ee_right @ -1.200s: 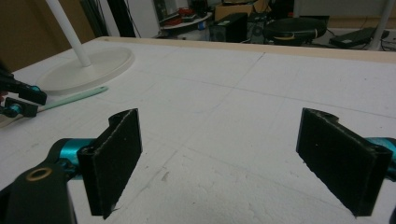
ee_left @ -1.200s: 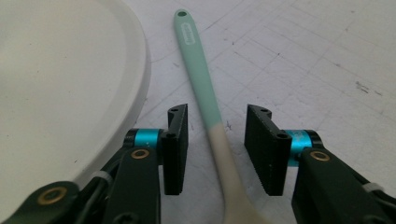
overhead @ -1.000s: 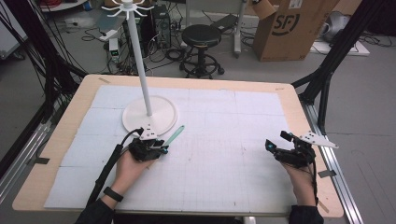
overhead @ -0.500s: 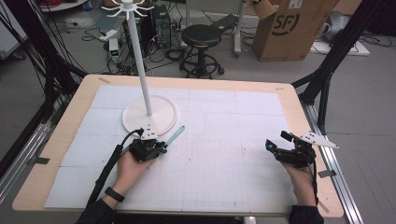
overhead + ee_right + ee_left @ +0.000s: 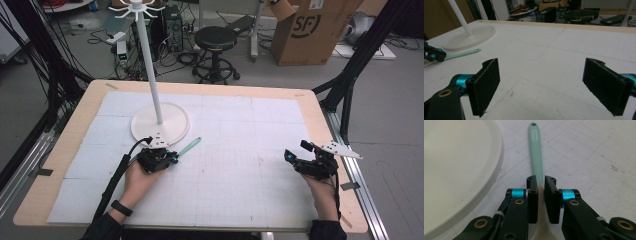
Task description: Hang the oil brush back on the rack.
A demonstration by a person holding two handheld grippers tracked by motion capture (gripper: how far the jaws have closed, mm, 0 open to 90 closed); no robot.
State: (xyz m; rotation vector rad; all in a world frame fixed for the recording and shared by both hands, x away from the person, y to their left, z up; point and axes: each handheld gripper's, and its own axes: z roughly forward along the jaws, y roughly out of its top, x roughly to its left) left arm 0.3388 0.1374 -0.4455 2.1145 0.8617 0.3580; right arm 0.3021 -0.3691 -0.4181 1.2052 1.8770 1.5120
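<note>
A mint-green utensil lies flat on the white mat, its handle pointing away to the upper right, just off the stand's round base. My left gripper is shut on the handle. Its jaws have just been closing, and in the left gripper view the pads press the handle from both sides at the left gripper. A pale wider part of the utensil shows below the jaws. My right gripper rests at the mat's right side, and the right gripper stands wide open with nothing between its pads.
A white stand with a tall pole and hooks on top rises from the round base at the back left. The table's wooden rim borders the mat. A stool and a cardboard box stand on the floor beyond the table.
The left gripper's jaws have drawn in on the utensil's handle. Both hands keep their places and the utensil lies where it did.
</note>
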